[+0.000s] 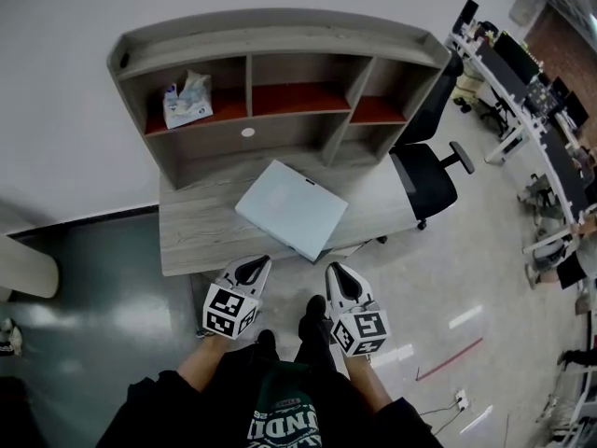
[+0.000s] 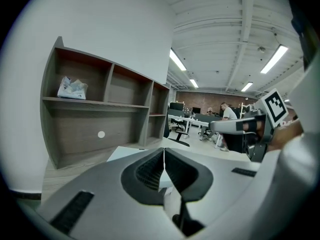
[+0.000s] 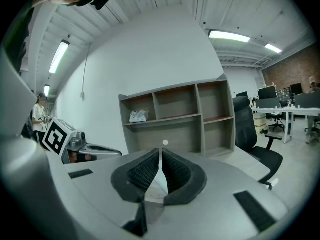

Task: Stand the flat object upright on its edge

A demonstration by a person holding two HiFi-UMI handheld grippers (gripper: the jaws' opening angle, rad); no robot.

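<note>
Grey left gripper (image 1: 264,260), black-white marker cube (image 1: 229,311)

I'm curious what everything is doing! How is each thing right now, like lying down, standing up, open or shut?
Flat object: lying flat on the desk, untouched.
Left gripper: shut, empty.
Right gripper: shut, empty.
Crumpled bag: resting in the left compartment of the shelf.
Office chair: upright, nobody sitting in it.

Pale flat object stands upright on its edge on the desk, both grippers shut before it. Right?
Not upright: the head view shows the pale flat object lying flat on the desk; left gripper and right gripper are shut before it.
</note>
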